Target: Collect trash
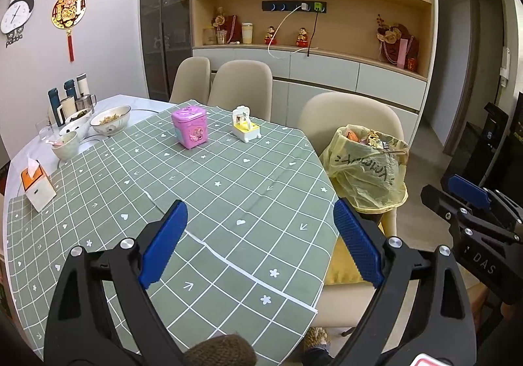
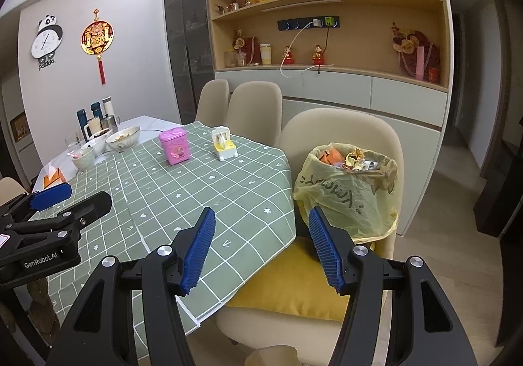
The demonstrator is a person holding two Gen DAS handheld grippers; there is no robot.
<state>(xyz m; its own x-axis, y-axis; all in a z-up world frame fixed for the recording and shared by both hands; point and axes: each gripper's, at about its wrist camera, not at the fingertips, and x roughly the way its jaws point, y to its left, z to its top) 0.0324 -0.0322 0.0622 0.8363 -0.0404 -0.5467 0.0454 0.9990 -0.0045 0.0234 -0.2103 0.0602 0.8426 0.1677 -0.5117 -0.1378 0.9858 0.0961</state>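
Both my left gripper (image 1: 258, 235) and right gripper (image 2: 261, 248) hang spread and empty. The bin lined with a crinkled yellow plastic bag (image 2: 349, 192), wrappers heaped at its mouth, sits on the cream chair (image 2: 336, 127) beside the table, ahead and slightly right of my right gripper. My right hand is nearer it.

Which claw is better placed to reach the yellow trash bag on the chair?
Probably the right claw. It is open and the yellow trash bag sits just beyond its right finger, over the chair. The left claw, also open, hangs over the green tablecloth, with the bag off to its right.
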